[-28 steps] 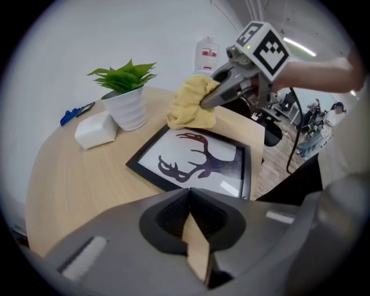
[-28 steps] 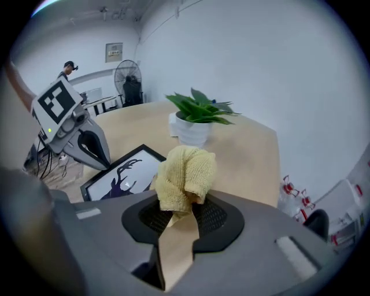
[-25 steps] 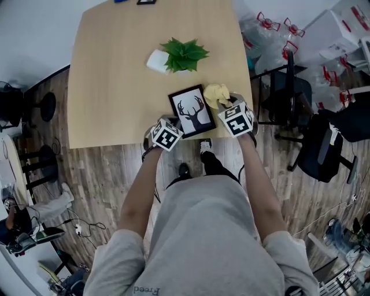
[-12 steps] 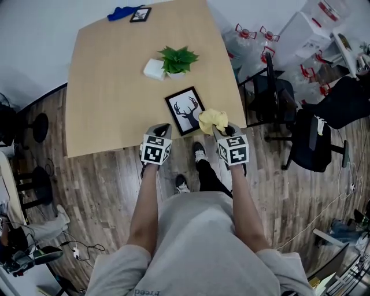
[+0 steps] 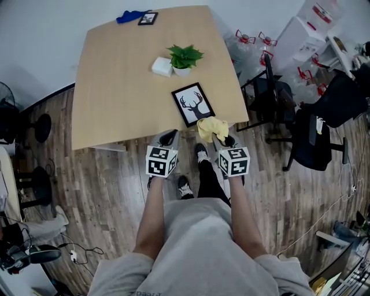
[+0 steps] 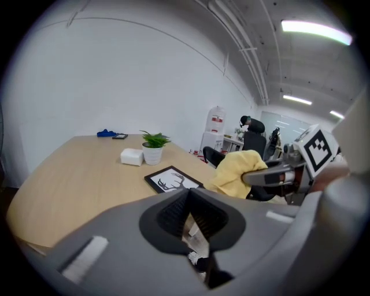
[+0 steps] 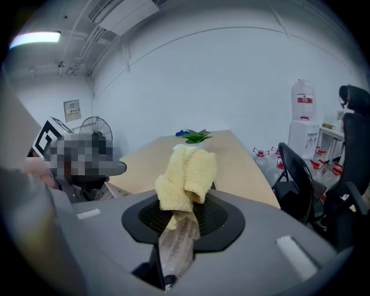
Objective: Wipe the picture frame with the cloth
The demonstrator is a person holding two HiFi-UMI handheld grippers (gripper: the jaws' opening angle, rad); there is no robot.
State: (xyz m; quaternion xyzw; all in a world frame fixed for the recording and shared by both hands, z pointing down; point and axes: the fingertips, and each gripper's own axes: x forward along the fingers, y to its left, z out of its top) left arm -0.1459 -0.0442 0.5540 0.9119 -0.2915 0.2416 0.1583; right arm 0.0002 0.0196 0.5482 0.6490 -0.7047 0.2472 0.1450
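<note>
The black picture frame with a deer print lies flat near the front right corner of the wooden table; the left gripper view shows the frame too. My right gripper is shut on a bunched yellow cloth, held just off the table's front edge, near the frame's near corner and apart from it. The cloth sticks up from between the right gripper's jaws. My left gripper hangs beside it past the table edge; this gripper is shut on nothing.
A small potted plant and a white box stand behind the frame. A blue cloth and a small frame lie at the far edge. Office chairs and water bottles crowd the right side.
Both grippers have drawn back from the frame to beyond the table's front edge. The cloth came away with the right gripper. The head view has pulled back.
</note>
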